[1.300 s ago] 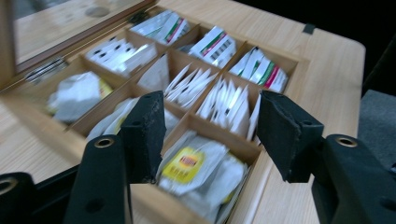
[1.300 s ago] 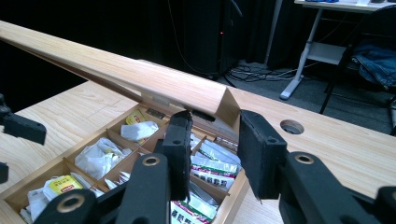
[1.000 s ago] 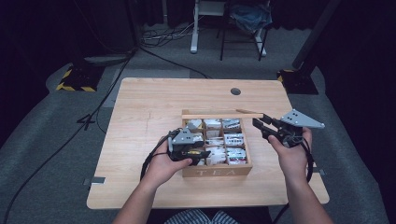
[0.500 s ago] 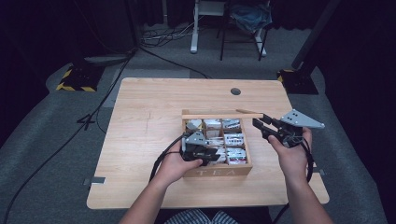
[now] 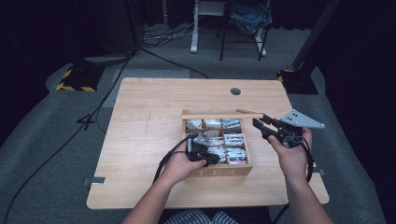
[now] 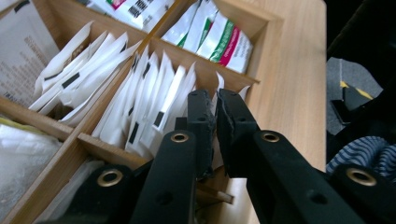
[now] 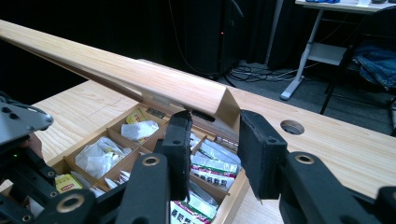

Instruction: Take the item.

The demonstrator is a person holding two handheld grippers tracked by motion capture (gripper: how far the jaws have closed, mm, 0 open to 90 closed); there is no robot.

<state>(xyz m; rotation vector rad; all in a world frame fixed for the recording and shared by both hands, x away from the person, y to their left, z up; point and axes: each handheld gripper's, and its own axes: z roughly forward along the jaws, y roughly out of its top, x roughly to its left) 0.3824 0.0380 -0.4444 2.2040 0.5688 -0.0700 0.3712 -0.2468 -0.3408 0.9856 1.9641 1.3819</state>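
High view: wooden tea box (image 5: 219,171) sat near the front middle of the table (image 5: 140,121), lid (image 5: 222,115) raised along its far edge; left gripper (image 5: 208,157) reached down into the near-left compartments among white tea sachets (image 5: 215,154), jaws too small here to read; right gripper (image 5: 259,127) stood just beside the box's right far corner, tips at the lid's right end; right hand (image 5: 292,156) hung off the box's right side, left hand (image 5: 180,163) lay at the box's near-left corner.

Left gripper view: left gripper (image 6: 215,105) had just been closing, jaws drawn almost together with a thin slit between them; the white edge of a tea sachet (image 6: 219,84) stood up right in that slit, pads pressed on it; it was the end sachet of a row of upright white sachets (image 6: 154,98) in a compartment by the box wall (image 6: 266,51); green-and-red packets (image 6: 224,42) filled the compartment beyond the divider.

Right gripper view: right gripper (image 7: 212,144) stood partly apart, a moderate gap; the end edge of the raised lid (image 7: 187,86) sat in that gap at the tips; whether the pads actually pressed on it could not be told; open compartments with packets (image 7: 210,163) lay below; left gripper (image 7: 18,154) showed at the left edge.
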